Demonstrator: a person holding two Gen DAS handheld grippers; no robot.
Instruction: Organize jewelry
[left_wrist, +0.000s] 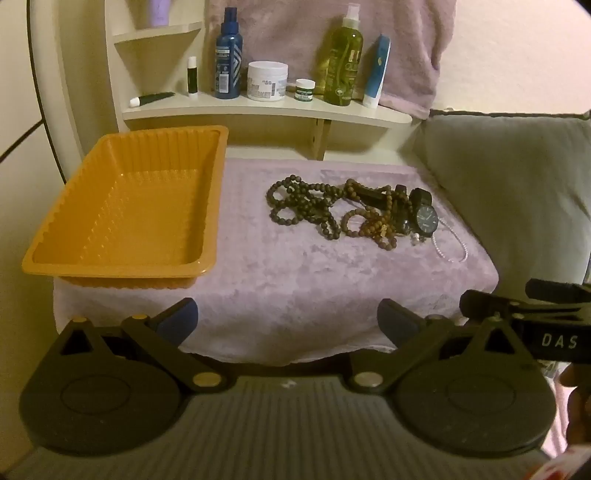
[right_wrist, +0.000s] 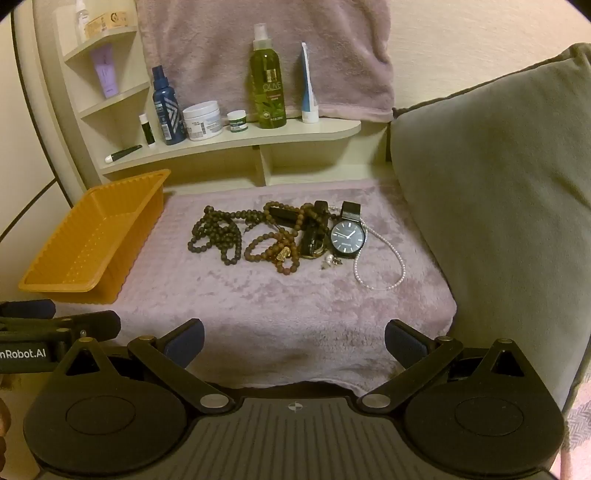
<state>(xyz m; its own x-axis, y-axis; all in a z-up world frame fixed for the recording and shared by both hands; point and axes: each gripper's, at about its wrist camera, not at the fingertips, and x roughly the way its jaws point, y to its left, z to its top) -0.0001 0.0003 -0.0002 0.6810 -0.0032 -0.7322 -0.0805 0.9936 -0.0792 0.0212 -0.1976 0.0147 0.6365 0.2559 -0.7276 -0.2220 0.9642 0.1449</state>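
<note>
A tangled pile of jewelry lies on a lilac towel (left_wrist: 295, 280) (right_wrist: 288, 302): dark bead strings (left_wrist: 295, 206) (right_wrist: 218, 236), brown bead bracelets (left_wrist: 373, 229) (right_wrist: 280, 254), a black watch (left_wrist: 426, 219) (right_wrist: 347, 238) and a thin pearl chain (left_wrist: 450, 247) (right_wrist: 380, 273). An orange plastic tray (left_wrist: 62, 258) (right_wrist: 48, 284) stands empty at the towel's left. My left gripper (left_wrist: 288, 325) and right gripper (right_wrist: 293, 341) both hover open over the towel's near edge, well short of the pile, nothing between their fingers.
Behind the towel a cream shelf (left_wrist: 258, 110) (right_wrist: 229, 144) carries bottles, jars and tubes. A grey cushion (left_wrist: 517, 192) (right_wrist: 498, 203) borders the towel on the right. The other gripper's side shows at each view's edge.
</note>
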